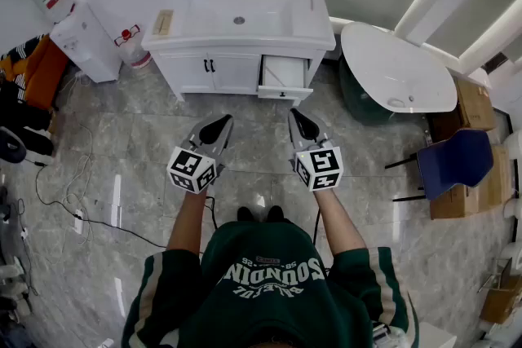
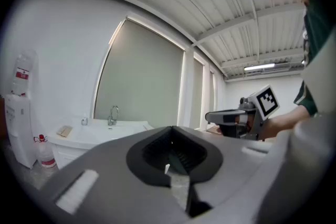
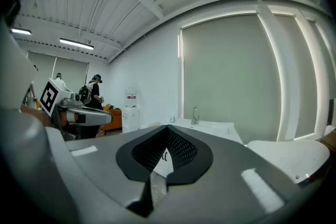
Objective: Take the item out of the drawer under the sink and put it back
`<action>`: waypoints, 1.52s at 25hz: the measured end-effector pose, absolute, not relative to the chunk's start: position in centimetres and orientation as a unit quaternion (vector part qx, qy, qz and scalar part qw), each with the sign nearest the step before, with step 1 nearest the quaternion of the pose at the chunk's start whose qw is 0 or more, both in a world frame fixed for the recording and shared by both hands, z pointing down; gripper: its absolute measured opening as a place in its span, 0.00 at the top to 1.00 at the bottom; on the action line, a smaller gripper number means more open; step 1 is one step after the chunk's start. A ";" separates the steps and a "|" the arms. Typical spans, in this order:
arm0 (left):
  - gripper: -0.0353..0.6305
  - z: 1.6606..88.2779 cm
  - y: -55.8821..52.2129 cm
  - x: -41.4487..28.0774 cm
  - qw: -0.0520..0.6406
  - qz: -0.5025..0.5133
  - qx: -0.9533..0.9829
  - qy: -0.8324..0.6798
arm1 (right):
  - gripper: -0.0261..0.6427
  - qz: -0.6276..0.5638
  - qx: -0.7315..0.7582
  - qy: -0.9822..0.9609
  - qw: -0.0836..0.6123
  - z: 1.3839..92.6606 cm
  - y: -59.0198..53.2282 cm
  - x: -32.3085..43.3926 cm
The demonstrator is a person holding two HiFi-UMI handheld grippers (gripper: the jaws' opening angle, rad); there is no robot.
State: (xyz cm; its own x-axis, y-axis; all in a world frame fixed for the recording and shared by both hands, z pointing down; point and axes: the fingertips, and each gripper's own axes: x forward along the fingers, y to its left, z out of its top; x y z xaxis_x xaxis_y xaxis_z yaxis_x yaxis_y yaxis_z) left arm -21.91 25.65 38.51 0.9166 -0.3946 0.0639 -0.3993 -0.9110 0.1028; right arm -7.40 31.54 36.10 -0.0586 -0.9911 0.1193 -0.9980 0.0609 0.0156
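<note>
A white sink cabinet (image 1: 238,61) stands at the far side of the tiled floor, also showing in the left gripper view (image 2: 94,134) and the right gripper view (image 3: 205,126). Its right-hand drawer (image 1: 284,76) is pulled out; the inside looks white and I cannot make out any item in it. My left gripper (image 1: 222,123) and right gripper (image 1: 298,117) are held side by side over the floor, short of the cabinet, pointing at it. Both have their jaws shut tip to tip, with nothing between them (image 2: 170,131) (image 3: 167,128).
A water dispenser (image 1: 81,37) and a red-capped bottle (image 1: 134,53) stand left of the cabinet. A white bathtub (image 1: 400,73) lies to its right, with a blue chair (image 1: 457,159) and cardboard boxes (image 1: 477,106) beyond. Cables (image 1: 65,191) trail over the floor at left.
</note>
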 end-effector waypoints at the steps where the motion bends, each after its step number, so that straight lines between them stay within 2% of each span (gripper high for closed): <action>1: 0.87 38.5 25.7 -21.9 0.057 0.021 0.977 -0.203 | 0.96 0.035 0.684 -0.728 0.043 36.0 31.6 -7.4; 29: 0.87 39.9 22.3 -25.1 0.069 0.023 0.976 -0.203 | 0.96 0.063 0.690 -0.719 0.044 38.2 28.6 -9.9; 38: 0.87 40.8 19.8 -22.9 0.073 0.025 0.979 -0.190 | 0.96 0.074 0.703 -0.706 0.043 39.4 26.7 -7.4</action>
